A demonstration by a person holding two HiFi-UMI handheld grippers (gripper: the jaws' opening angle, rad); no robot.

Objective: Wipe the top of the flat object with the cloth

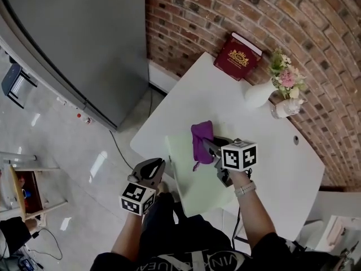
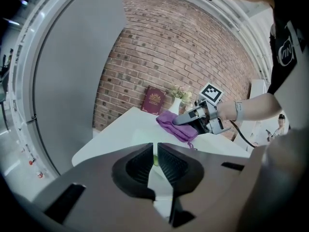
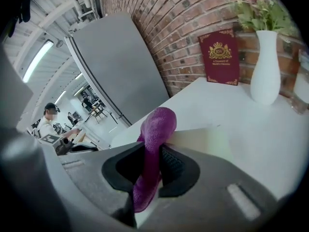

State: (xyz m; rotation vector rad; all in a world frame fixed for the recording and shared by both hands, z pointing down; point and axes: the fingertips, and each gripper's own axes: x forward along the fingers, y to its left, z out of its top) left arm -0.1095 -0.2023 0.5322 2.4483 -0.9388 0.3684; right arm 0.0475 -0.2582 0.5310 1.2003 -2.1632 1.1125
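Left gripper (image 2: 155, 161) at near-left edge of pale green flat board (image 1: 194, 191): jaws closed to thin slit, sliver of board's edge pinched between them. Right gripper (image 3: 153, 166) over board's far end, jaws clamped on purple fabric cloth (image 3: 157, 129), which drapes onto board. Beyond board on white table (image 1: 271, 151): white vase (image 1: 258, 95), maroon book (image 1: 237, 58) against brick wall (image 1: 225, 10).

"VIN" legible, white letters on black shirt (image 2: 286, 54); red book (image 3: 220, 57) gold lettering too small to read.
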